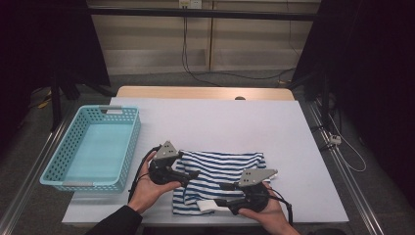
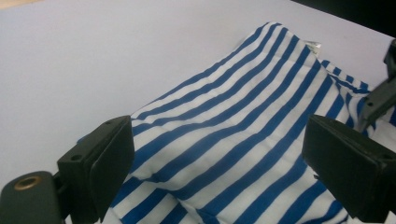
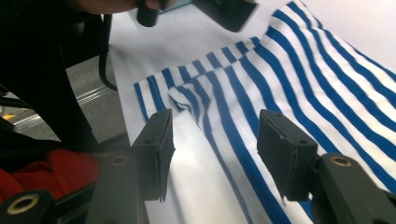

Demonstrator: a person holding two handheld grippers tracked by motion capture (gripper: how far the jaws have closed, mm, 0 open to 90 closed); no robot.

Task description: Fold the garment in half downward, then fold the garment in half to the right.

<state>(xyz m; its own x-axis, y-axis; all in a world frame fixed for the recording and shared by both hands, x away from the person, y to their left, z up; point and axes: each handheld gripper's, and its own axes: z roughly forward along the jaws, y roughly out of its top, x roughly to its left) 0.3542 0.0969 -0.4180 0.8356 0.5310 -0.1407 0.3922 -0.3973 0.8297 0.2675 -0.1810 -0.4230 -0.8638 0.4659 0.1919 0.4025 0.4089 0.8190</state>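
While both hands reach in from the near edge, the left gripper (image 1: 192, 174) hovers, jaws spread, over the striped cloth (image 1: 220, 172); the right gripper (image 1: 223, 194) straddles its white band (image 1: 210, 206), jaws apart. Near the table's (image 1: 210, 117) left edge stands a basket (image 1: 93, 147). Cloth lies lengthwise along the near edge.

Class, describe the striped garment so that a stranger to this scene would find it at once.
Start at the white table. On its near edge, right of the turquoise basket, lies a folded garment. Its blue and white stripes mark it out.
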